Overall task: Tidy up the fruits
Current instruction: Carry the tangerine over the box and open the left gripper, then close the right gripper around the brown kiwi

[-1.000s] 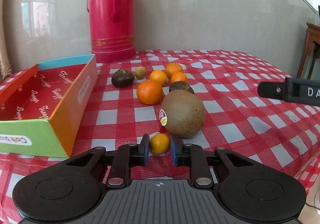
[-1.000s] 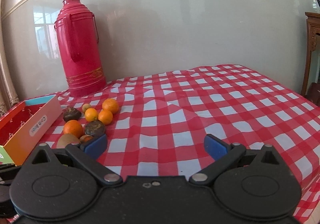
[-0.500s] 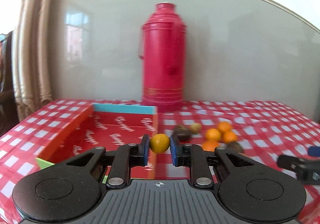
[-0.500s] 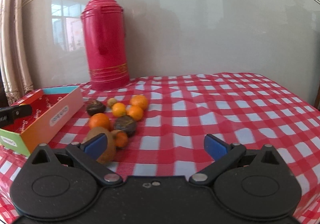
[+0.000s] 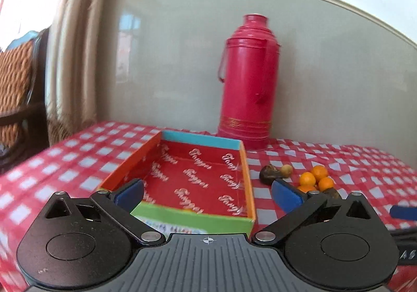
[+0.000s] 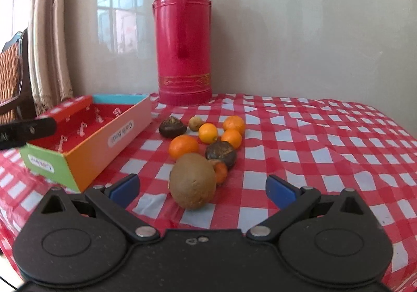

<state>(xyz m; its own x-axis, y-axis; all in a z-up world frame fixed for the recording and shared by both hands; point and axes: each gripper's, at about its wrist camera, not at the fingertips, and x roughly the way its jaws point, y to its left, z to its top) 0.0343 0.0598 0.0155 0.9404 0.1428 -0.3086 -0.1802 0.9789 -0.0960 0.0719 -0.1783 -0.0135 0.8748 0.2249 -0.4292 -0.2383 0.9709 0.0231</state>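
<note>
A tall red thermos flask (image 6: 184, 39) with gold bands near its base stands upright at the back of the worktop (image 6: 325, 135), which is covered by a red-and-white checked cloth, close to the glossy grey wall (image 6: 312, 44). Beige curtains (image 5: 75, 39) hang at the left, and beside them is what looks like a dark wooden chair (image 5: 18, 88) with a woven orange back, though it is blurred.

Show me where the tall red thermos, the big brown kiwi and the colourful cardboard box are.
Tall red metal thermos (image 6: 183, 39): right wrist view, middle of its body.
Big brown fuzzy kiwi (image 6: 193, 180): right wrist view, centre of its skin.
Colourful open cardboard box (image 5: 249, 182): left wrist view, its orange right wall.
</note>
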